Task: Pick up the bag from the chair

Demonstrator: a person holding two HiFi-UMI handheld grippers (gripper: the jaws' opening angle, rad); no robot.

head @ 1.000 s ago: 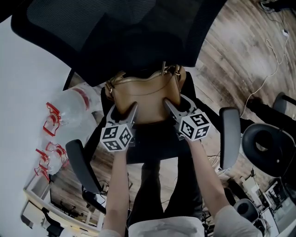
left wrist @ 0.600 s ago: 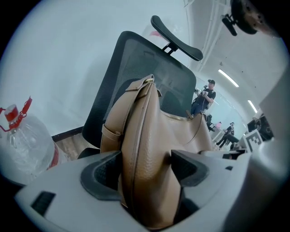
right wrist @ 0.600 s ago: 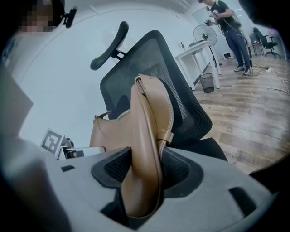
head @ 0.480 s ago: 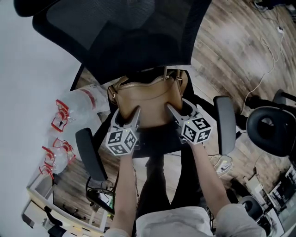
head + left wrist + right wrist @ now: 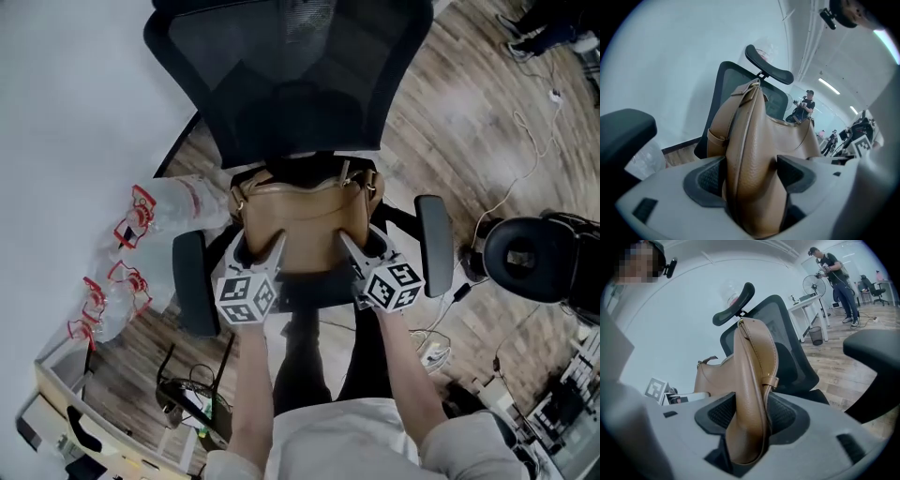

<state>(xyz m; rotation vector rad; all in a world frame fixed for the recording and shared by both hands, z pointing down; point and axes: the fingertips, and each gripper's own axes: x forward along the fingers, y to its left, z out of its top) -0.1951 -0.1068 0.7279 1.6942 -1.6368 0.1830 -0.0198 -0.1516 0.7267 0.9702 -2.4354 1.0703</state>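
- Wooden floor (image 5: 469,122), on which a black mesh chair (image 5: 291,75) is stood.
- Tan bag (image 5: 300,220), held upright before the backrest, apparently clear of the seat.
- Left hand-held gripper (image 5: 259,251) is clamped on the bag's left end, right hand-held gripper (image 5: 364,247) on its right end.

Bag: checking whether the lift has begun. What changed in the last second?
Both the left gripper and right gripper lifted the bag upward, away from the chair seat. Both stayed clamped on the bag's lower ends; the chair kept its place.
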